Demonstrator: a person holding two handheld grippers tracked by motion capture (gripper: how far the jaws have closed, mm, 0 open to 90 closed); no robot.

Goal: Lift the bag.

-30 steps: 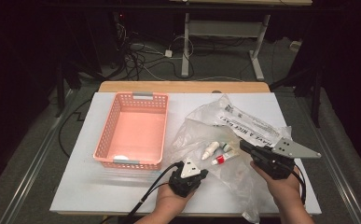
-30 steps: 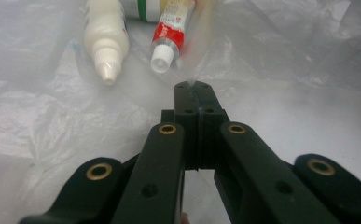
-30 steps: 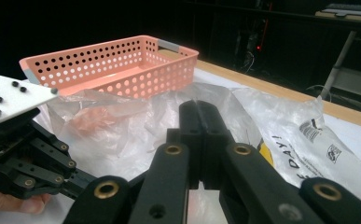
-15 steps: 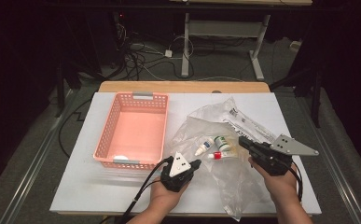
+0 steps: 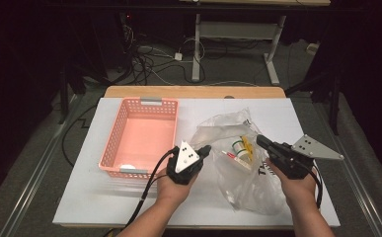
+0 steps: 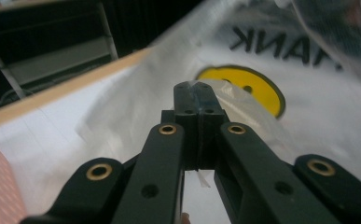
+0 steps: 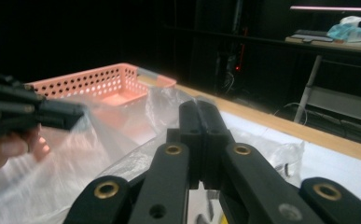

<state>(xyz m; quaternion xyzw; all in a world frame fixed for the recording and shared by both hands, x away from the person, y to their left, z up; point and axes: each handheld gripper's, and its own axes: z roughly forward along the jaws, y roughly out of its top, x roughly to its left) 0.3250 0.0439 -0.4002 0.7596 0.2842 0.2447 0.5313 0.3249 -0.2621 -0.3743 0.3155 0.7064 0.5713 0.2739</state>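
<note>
A clear plastic bag (image 5: pixel 245 185) hangs lifted between my two grippers over the white table top (image 5: pixel 99 207). Inside it lie a small white bottle (image 5: pixel 237 146), a red-and-white tube (image 5: pixel 232 157) and a yellow item (image 5: pixel 248 144). My left gripper (image 5: pixel 206 149) is shut on the bag's left edge; the left gripper view has thin film pinched at the jaw tips of this left gripper (image 6: pixel 197 87), with the bag's yellow smiley print (image 6: pixel 243 86) behind. My right gripper (image 5: pixel 260 141) is shut on the bag's right edge, and film runs off the right gripper (image 7: pixel 197 106) toward the left gripper (image 7: pixel 57 114).
A pink perforated basket (image 5: pixel 113 148) stands on the left half of the table, close to my left hand; its rim also shows as the basket (image 7: pixel 99 79) beyond the bag. Behind the table's wooden far edge (image 5: pixel 193 92) are cables and desk legs on a dark floor.
My left gripper has risen and shifted right with the bag's edge, pulling the bag off the table. The items slid lower inside. The right gripper stayed almost still.
</note>
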